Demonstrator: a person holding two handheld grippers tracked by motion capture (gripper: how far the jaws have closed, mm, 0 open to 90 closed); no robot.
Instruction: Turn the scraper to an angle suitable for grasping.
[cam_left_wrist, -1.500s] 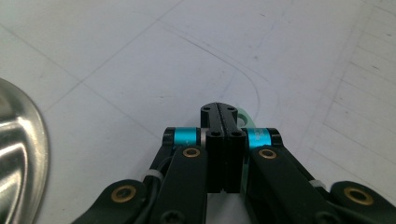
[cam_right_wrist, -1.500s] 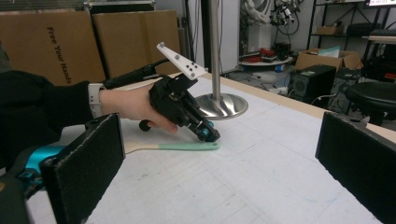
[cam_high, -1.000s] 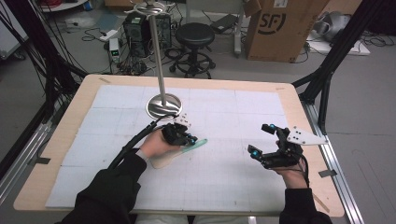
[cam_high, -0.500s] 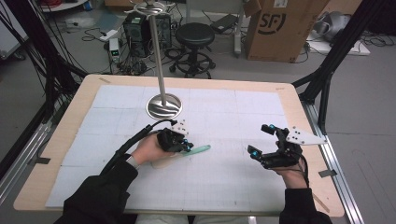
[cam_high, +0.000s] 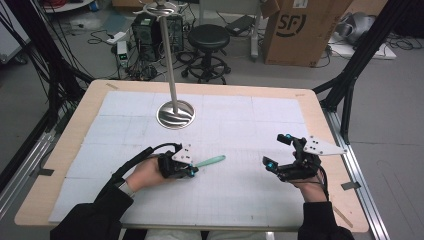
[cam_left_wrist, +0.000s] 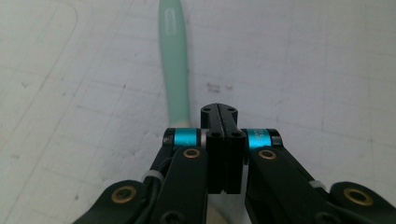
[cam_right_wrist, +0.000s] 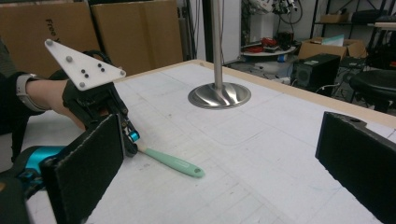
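The spatula (cam_high: 209, 161) lies low over the white mat (cam_high: 240, 195), its mint-green handle pointing away from your left gripper (cam_high: 191, 171) toward the middle of the table (cam_high: 70, 145); its near end is tucked in at that gripper's tips, and the pictures do not show plainly whether the jaws clamp it or it sits just beside them; in the left gripper view the jaws are pressed together with no gap, and the handle (cam_left_wrist: 174, 60) runs out from behind the left finger's blue band, up and away across the mat; your left hand (cam_high: 145, 174) lies on its side near the front edge, sleeve behind it, cable looping back over the wrist; your right gripper (cam_high: 278, 153) sits well apart to the right, near the table's right edge, its jaws spread wide with nothing between them; in the right gripper view the two black pads stand far apart at either side, and beyond them you see the left gripper (cam_right_wrist: 133, 140) with the spatula (cam_right_wrist: 170, 162) sticking out toward the camera; farther off, the steel stand (cam_high: 175, 114) rests on its round base on the mat, its pole rising upright; behind the table stand a stool (cam_high: 209, 37) and a cardboard box (cam_high: 300, 30) on the floor.
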